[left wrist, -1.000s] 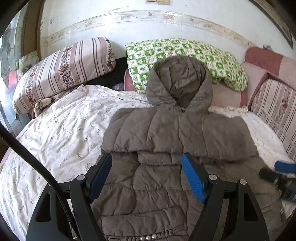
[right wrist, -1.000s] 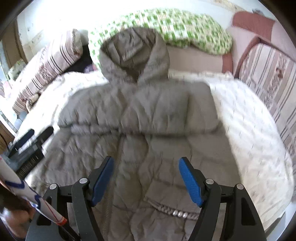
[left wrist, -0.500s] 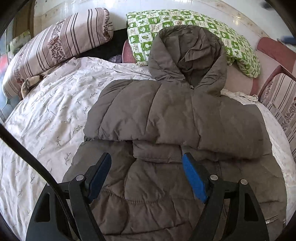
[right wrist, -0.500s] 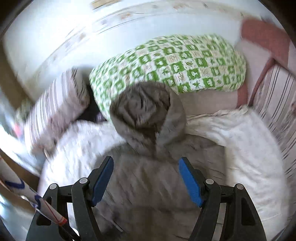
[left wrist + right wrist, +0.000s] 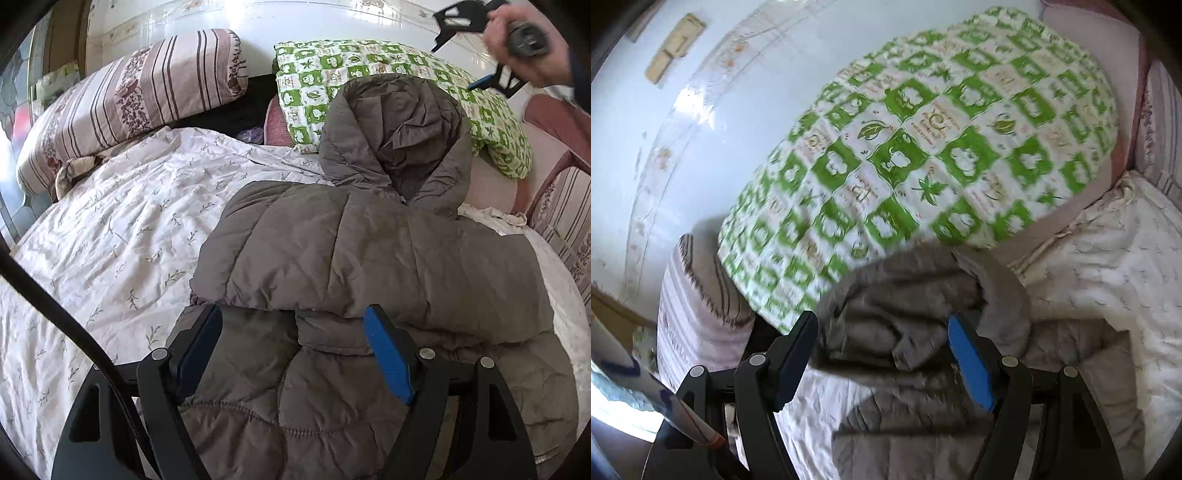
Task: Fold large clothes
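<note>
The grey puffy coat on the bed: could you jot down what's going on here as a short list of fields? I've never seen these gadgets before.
garment: grey hooded padded coat, lying flat on the floral bedspread
sleeves: both folded across the chest
hood: still unfolded, resting against the green checked pillow
left gripper: open, above the coat's middle, holding nothing
right gripper: open, near the hood, holding nothing
other bedding: striped pillow

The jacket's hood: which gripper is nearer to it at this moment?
Right. The right gripper hangs open just above the hood, by the green checked pillow. The left gripper is open over the jacket's folded sleeves, further down the body.
</note>
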A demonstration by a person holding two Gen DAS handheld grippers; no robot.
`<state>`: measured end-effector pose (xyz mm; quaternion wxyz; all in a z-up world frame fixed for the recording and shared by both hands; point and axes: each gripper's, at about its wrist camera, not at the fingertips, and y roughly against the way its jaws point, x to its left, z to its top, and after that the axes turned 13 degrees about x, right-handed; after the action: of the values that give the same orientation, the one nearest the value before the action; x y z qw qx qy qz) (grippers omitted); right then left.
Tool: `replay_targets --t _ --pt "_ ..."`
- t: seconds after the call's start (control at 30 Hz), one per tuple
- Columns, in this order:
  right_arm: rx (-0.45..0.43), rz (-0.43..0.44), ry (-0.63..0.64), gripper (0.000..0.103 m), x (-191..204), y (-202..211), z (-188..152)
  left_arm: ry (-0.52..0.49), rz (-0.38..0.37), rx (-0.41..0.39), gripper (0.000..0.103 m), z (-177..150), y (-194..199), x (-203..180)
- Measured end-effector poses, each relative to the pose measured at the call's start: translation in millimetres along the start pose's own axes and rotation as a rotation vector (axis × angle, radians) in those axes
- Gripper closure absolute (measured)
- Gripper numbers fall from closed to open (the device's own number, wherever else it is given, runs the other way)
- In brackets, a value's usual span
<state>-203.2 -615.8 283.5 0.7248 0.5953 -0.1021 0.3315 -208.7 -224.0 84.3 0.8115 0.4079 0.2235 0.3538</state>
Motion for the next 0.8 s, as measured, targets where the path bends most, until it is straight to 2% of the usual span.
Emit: replay_targets --t 0.13,0.37,0.4,0.43,0.53,0.67,0.8 --pt "0.006 -0.009 -0.056 0.025 -6.5 -31.1 26.7 0.006 -0.016 0.014 0.025 1.9 -8.1 4.9" --pt "0.030 0.011 -0.211 0.020 -36.2 -65.8 44.5 0.069 -0.068 0.064 0.025 7.7 -24.2 18.0" --pt "0.030 0.015 -0.208 0.024 -37.1 -68.0 44.1 0.063 -0.063 0.058 0.025 8.5 -23.1 17.5" --pt "0.023 0.021 -0.198 0.046 -37.3 -68.0 42.2 0.056 -0.058 0.047 0.025 10.1 -21.0 17.0" --pt "0.027 0.020 -0.120 0.078 -29.8 -63.4 28.8 0.043 -0.079 0.029 0.025 20.5 -13.5 19.0" --pt "-0.003 0.054 -0.043 0.086 -29.3 -37.6 -7.6 0.073 -0.157 0.031 0.025 34.8 -6.4 27.4" --pt "-0.019 0.061 0.063 0.090 -36.9 -12.2 -59.7 0.119 -0.216 0.045 0.025 42.7 -6.4 33.6"
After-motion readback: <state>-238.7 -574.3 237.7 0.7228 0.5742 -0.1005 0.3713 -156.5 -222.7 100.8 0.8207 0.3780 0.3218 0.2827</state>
